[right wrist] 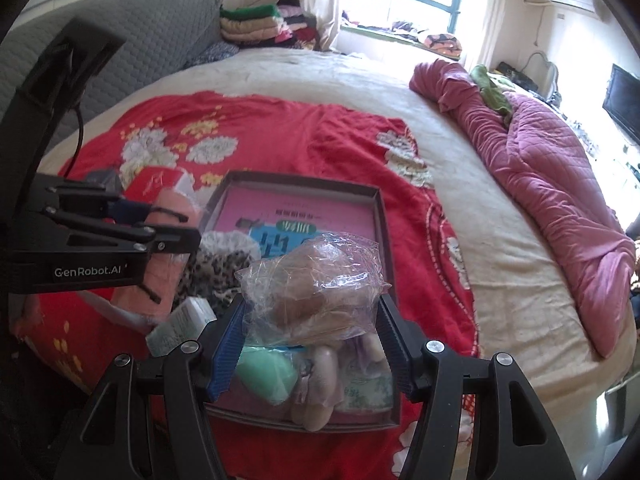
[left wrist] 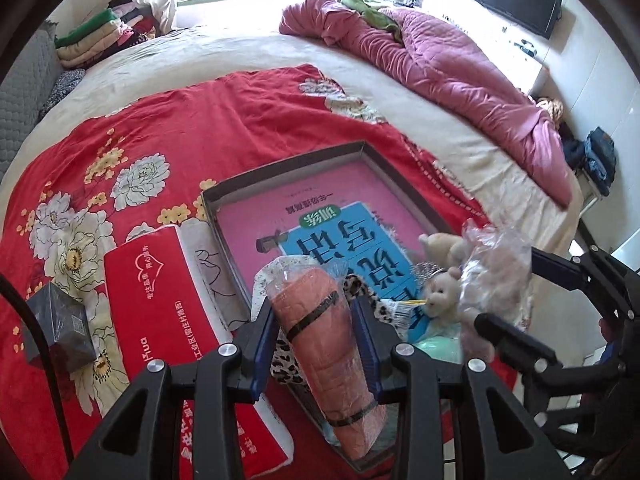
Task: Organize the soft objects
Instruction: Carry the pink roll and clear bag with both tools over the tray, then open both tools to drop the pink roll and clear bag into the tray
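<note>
The pink rolled towel (left wrist: 326, 344), sealed in clear wrap with black bands, sat lengthwise between the blue pads of the left gripper (left wrist: 316, 320) at the lower centre of the left wrist view, the jaws narrowed onto its sides and holding it above the near edge of the shallow box (left wrist: 288, 162). The bagged plush toy (right wrist: 316, 280) filled the lower centre of the right wrist view, clamped by the right gripper (right wrist: 312, 312) with its jaws set wide around the crinkled plastic. Both loads hung over the box's near end, where a leopard-print cloth (right wrist: 216, 268) and other soft things already lay. To set them down well, each should probably be lowered until it rested on the box floor before the jaws spread, the towel kept level, and the two grippers kept apart so neither nudged the other's load.
</note>
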Action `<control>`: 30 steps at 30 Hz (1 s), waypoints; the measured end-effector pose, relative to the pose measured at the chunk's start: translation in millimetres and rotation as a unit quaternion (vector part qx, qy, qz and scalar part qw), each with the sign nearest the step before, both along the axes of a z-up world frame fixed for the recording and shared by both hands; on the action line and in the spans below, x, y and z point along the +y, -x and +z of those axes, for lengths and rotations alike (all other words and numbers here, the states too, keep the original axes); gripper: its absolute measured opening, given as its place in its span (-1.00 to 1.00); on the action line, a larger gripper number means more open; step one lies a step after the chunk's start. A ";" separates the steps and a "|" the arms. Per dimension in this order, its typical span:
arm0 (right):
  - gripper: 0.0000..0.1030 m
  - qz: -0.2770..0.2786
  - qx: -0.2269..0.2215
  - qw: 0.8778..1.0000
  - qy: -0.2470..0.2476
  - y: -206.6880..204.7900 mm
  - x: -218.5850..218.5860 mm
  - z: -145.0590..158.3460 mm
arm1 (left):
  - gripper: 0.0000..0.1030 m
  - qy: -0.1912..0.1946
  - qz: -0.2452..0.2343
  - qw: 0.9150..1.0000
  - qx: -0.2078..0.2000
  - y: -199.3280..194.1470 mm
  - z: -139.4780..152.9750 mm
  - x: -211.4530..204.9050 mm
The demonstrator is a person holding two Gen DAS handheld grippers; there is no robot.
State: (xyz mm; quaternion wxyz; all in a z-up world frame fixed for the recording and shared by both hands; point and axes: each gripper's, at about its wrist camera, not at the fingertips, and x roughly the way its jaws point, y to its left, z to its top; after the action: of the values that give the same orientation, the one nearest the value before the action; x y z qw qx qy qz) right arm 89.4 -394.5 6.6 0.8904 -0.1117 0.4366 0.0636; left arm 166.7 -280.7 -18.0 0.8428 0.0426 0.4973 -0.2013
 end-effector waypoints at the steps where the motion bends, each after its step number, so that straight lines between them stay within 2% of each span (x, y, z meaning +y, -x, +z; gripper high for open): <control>1: 0.25 0.002 0.004 1.000 0.000 -1.8 1.2 -4.5 | -0.27 0.000 0.000 1.000 0.001 -0.4 -2.1 -0.5; 16: 0.27 -0.018 0.030 0.999 -0.002 -15.5 5.2 -41.4 | -0.24 -0.014 -0.006 1.000 0.017 -7.1 -27.9 -3.6; 20: 0.27 -0.019 0.036 0.999 -0.004 -17.8 5.6 -46.7 | 0.02 -0.013 -0.009 1.000 0.019 -6.4 -30.5 -3.6; 28: 0.29 -0.016 0.034 0.999 -0.012 -19.3 6.2 -42.7 | 0.02 -0.007 -0.010 1.000 0.017 -8.0 -30.1 -3.9; 30: 0.33 -0.016 0.031 0.999 -0.008 -19.2 6.5 -40.3 | 0.09 -0.003 -0.010 1.000 0.015 -8.4 -28.1 -3.9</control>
State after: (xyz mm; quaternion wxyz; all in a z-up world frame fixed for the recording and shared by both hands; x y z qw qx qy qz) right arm 108.6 -388.0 -33.7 0.8780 -0.0953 0.4657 0.0564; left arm 175.0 -284.6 -46.2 0.8332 0.0471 0.5101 -0.2083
